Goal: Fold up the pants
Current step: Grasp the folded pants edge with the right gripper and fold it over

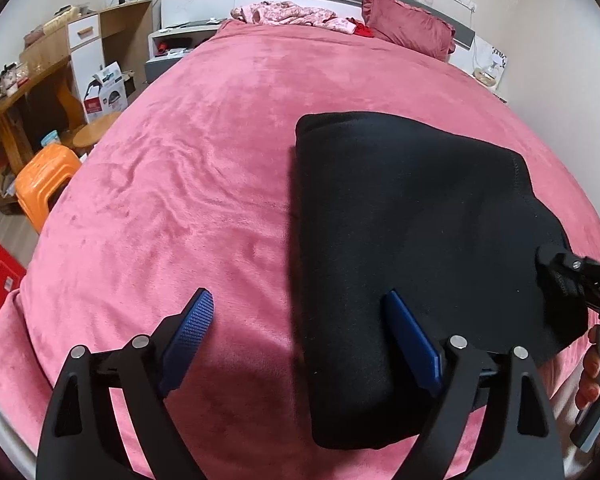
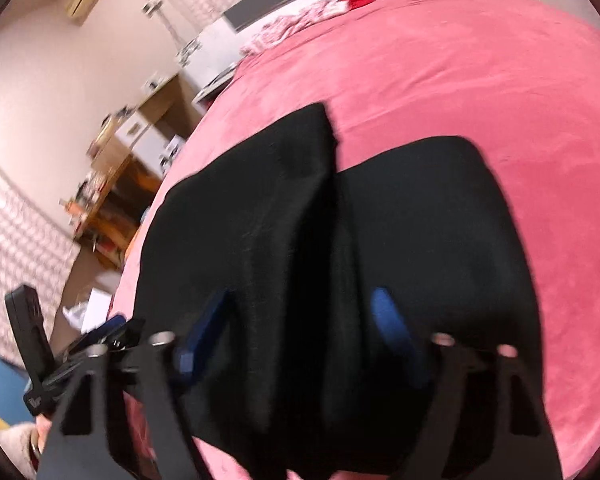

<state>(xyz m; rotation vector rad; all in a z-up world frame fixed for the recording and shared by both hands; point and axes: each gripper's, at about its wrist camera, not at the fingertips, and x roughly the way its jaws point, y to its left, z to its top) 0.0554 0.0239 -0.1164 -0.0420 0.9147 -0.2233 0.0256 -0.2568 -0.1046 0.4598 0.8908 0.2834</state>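
Pants [image 1: 412,248] folded on bed [image 1: 204,152]; pillow [image 1: 408,24], stool [image 1: 46,178] well apart.

Black pants [image 1: 412,240], seemingly folded double, lying on pink bed.

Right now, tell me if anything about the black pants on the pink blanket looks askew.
The folded black fabric pants lie on the pink plush blanket with layers misaligned: the right wrist view shows one flap sticking out past the other, with a gap between.
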